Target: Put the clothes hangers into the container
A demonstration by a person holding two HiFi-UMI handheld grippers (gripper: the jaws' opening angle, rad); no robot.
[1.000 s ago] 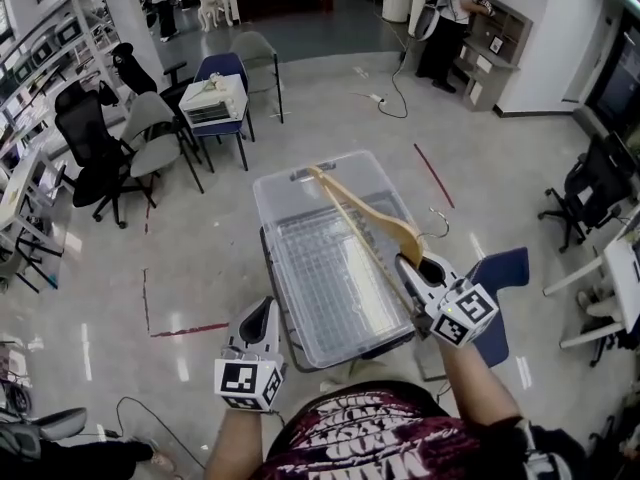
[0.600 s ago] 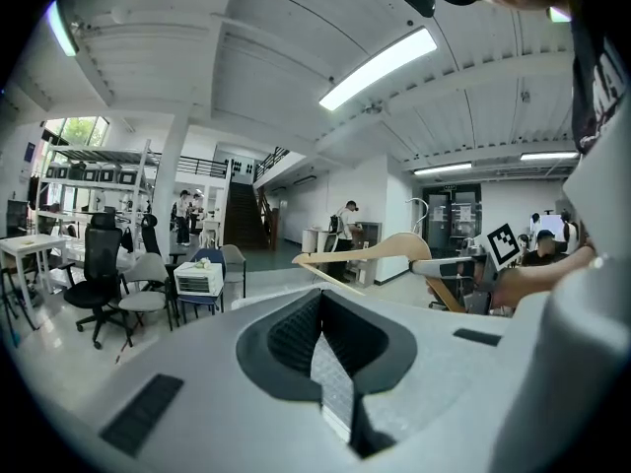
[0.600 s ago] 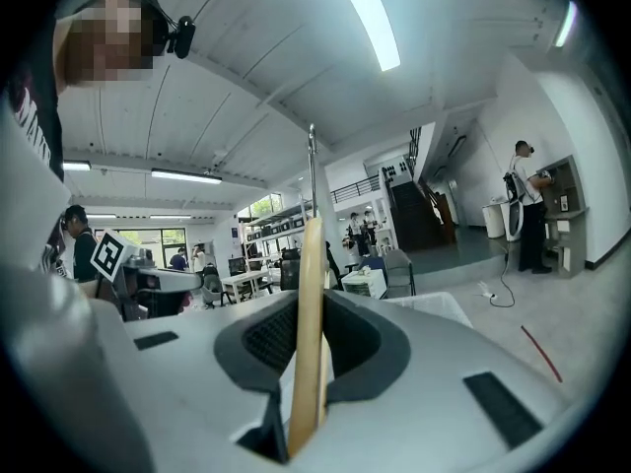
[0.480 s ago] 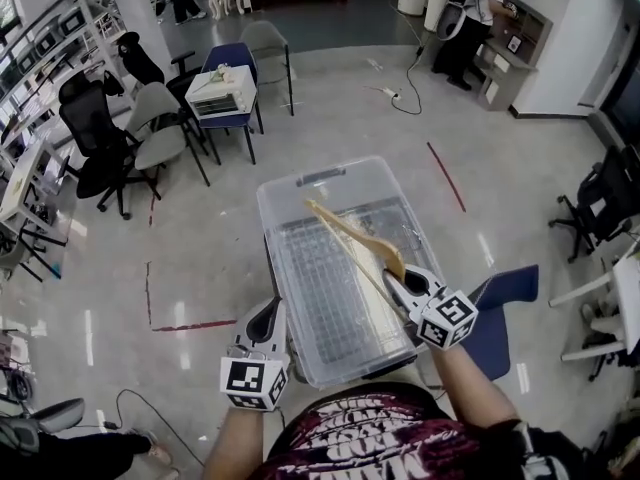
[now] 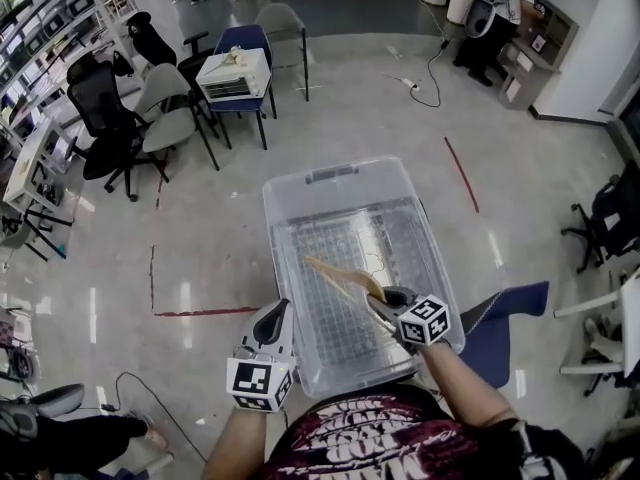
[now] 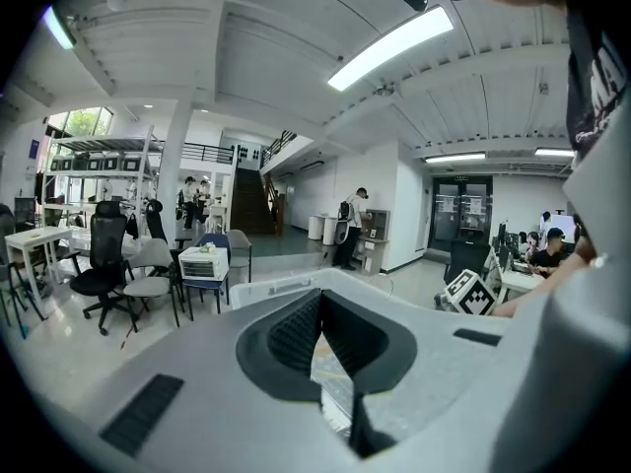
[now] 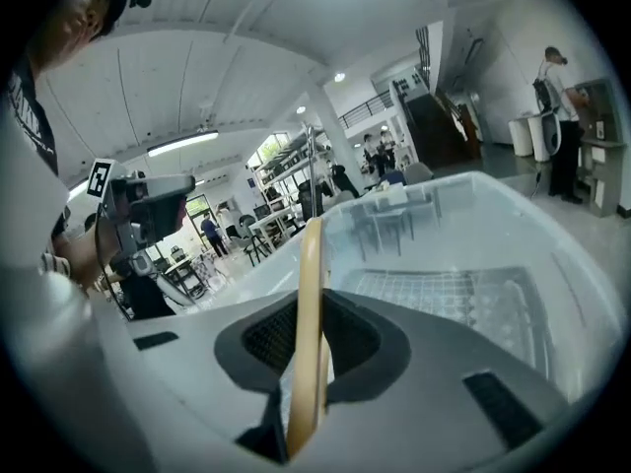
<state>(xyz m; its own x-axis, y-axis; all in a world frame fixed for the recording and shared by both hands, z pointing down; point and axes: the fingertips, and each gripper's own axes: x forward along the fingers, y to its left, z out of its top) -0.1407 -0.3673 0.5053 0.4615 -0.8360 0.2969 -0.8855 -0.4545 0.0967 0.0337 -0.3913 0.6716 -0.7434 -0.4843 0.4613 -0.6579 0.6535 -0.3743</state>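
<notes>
Left hand-held gripper (image 5: pixel 272 313) (image 6: pixel 320 308), bottom centre-left of the head view: jaws pressed together, nothing in them. It sits just outside the near-left corner of the clear plastic container (image 5: pixel 335 175) (image 6: pixel 286 286) (image 7: pixel 473 190).

Right hand-held gripper (image 5: pixel 372 298) (image 7: pixel 308 363), lower centre-right: pinching one end of a wooden clothes hanger (image 5: pixel 338 274) (image 7: pixel 311 294). The hanger lies inside the container's outline, in its near half, and runs from the jaws toward the upper left, low over the ribbed bottom. Can't tell if it touches the bottom.

Floor, left of the container: red tape line (image 5: pixel 200 312).

Further back, upper left: black office chair (image 5: pixel 105 118), and a blue chair (image 5: pixel 243 43) carrying a white boxy appliance (image 5: pixel 233 73).

Top right corner: a person (image 5: pixel 495 8) standing at a counter.
</notes>
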